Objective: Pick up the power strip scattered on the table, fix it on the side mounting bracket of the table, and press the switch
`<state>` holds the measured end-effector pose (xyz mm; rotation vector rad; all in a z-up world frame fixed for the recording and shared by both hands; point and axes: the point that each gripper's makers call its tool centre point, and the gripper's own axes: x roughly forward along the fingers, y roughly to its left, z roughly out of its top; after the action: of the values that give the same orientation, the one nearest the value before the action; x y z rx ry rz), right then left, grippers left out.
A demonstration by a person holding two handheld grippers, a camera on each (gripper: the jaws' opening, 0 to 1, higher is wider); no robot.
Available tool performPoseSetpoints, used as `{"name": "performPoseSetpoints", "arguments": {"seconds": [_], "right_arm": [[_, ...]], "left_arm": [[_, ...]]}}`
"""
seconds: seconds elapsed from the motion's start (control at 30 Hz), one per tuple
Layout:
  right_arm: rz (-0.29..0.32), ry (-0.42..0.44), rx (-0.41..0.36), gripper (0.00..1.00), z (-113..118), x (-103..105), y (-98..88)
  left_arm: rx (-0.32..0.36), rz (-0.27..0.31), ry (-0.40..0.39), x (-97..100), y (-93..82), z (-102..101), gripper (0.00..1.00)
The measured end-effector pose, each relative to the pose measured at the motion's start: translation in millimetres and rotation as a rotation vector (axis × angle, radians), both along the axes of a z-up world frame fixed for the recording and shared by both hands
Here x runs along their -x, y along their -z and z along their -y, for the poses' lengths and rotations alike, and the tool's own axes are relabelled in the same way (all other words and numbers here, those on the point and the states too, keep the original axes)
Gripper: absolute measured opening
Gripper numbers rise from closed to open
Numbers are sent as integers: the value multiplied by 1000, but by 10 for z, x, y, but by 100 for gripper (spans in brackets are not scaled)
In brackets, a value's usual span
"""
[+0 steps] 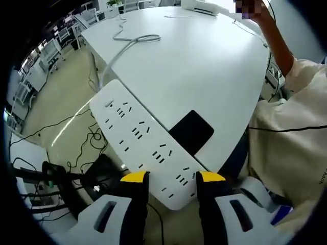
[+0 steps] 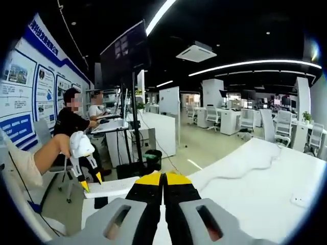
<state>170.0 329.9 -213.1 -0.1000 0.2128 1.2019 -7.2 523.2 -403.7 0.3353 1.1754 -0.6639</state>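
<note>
So we can't really see how the power strip (image 1: 145, 140) ends near us: its closest end sits between the jaws of the left gripper (image 1: 172, 177), which stand apart on either side of it, and whether they actually pinch it is hard to tell. One strip, lying along the edge of the white table (image 1: 204, 66), its cord (image 1: 130, 43) looping off toward 11 o'clock. One black pad (image 1: 191, 131) peeks out from under it at 3 o'clock. In the right gripper view, the right gripper (image 2: 164, 177) has its jaws pressed together on nothing, and the left gripper (image 2: 89, 182) shows at 9 o'clock with the strip (image 2: 113, 187) beside it. Two people sit behind, blurry.
</note>
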Motion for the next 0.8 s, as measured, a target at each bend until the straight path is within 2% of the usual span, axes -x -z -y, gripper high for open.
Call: {"name": "performPoseSetpoints", "arguments": {"seconds": [0.53,0.8], "right_arm": [[4,-127,57,0,-535,100,104],[-28,-197,75,0,-824,164,144]], "left_arm": [[-2,0,-6,7,-5,4,42],[4,4,-9,5,-6,1,42]]}}
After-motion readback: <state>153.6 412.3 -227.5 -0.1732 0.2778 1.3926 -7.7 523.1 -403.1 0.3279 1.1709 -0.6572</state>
